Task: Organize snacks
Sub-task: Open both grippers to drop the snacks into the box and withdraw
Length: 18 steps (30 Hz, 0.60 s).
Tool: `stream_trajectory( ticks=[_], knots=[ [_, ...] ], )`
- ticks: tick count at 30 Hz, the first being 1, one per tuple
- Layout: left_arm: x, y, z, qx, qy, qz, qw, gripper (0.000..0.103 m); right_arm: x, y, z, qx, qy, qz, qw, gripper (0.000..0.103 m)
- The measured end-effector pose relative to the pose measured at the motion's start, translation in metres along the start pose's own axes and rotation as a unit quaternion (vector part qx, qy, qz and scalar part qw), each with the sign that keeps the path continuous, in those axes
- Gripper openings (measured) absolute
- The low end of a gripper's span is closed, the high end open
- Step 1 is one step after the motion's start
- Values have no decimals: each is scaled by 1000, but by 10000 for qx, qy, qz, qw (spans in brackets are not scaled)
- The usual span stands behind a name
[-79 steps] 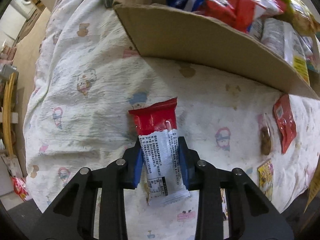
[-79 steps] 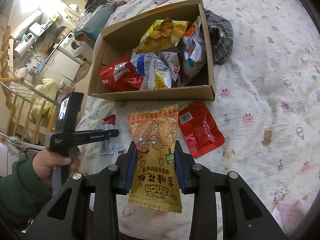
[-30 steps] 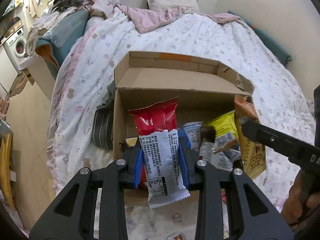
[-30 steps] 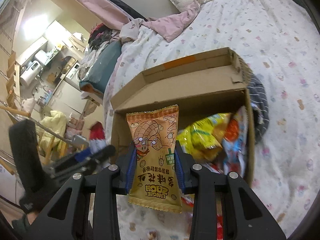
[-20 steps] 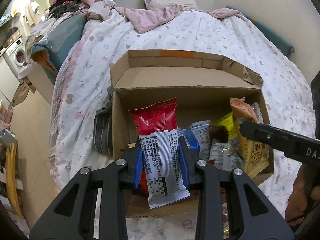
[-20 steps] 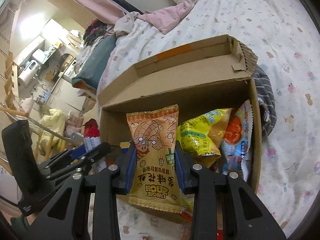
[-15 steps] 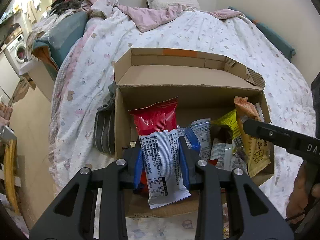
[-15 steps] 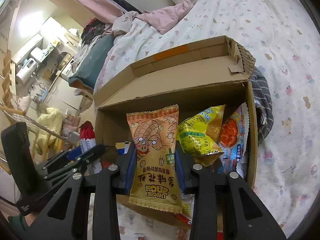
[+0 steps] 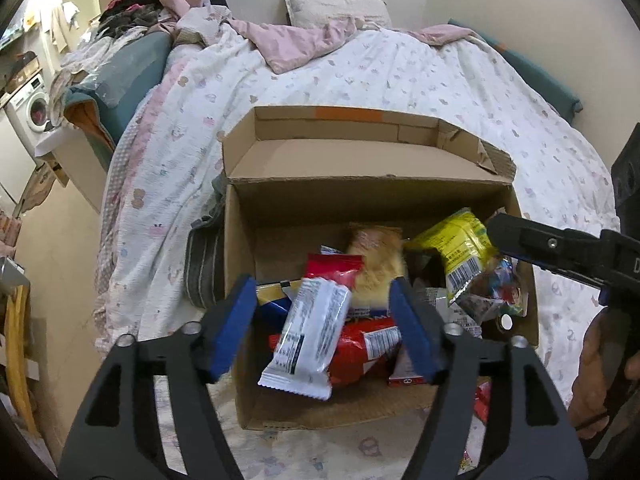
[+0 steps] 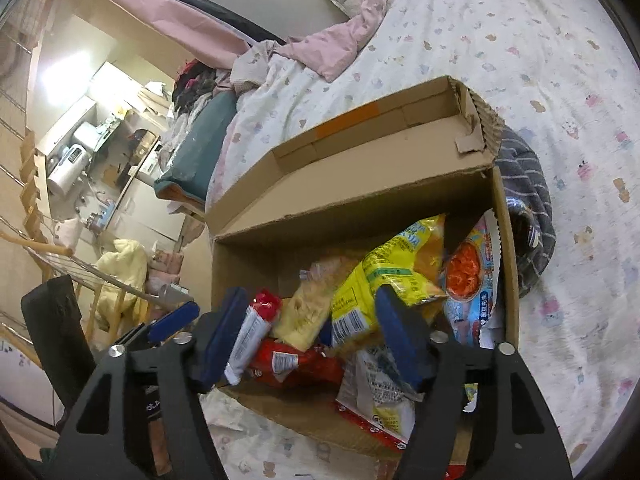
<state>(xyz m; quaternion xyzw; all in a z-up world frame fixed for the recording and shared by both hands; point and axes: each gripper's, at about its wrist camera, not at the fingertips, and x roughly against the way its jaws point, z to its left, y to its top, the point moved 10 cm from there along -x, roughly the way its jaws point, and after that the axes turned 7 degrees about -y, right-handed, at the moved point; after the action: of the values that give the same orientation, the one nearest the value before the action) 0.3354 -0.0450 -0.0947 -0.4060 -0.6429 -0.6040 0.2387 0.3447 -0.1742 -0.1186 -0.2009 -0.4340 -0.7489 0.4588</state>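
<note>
An open cardboard box (image 9: 236,240) of snacks sits on the bed. My left gripper (image 9: 324,326) hangs over its near left part with its jaws opening. The red and white packet (image 9: 308,340) is loose between the pads, tilted and dropping onto a red bag (image 9: 360,352). My right gripper (image 10: 312,336) is over the same box (image 10: 508,280), and its jaws are also opening. The orange peanut packet (image 10: 304,308) is free of the pads and blurred as it falls beside the yellow bag (image 10: 384,280). In the right wrist view the red and white packet (image 10: 252,332) is by the left pad.
A grey striped cloth (image 10: 528,208) lies against the box's side. A pink blanket (image 9: 312,40) and a pillow (image 9: 336,8) are at the bed's far end. The bed's edge and the floor (image 9: 56,248) are on the left. A person's hand (image 9: 592,380) holds the right gripper's handle.
Both grippers went from shut on their packets to open. The red and white packet and the orange peanut packet have slipped out and are dropping into the box.
</note>
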Motion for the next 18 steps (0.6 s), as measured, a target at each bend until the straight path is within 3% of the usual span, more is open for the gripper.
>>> stream_trajectory(
  ticks=[18],
  knots=[
    [13,-11,10,171,150,-79,9997,71,20,-4,-11,-47,-240,-147,9996,71]
  ],
)
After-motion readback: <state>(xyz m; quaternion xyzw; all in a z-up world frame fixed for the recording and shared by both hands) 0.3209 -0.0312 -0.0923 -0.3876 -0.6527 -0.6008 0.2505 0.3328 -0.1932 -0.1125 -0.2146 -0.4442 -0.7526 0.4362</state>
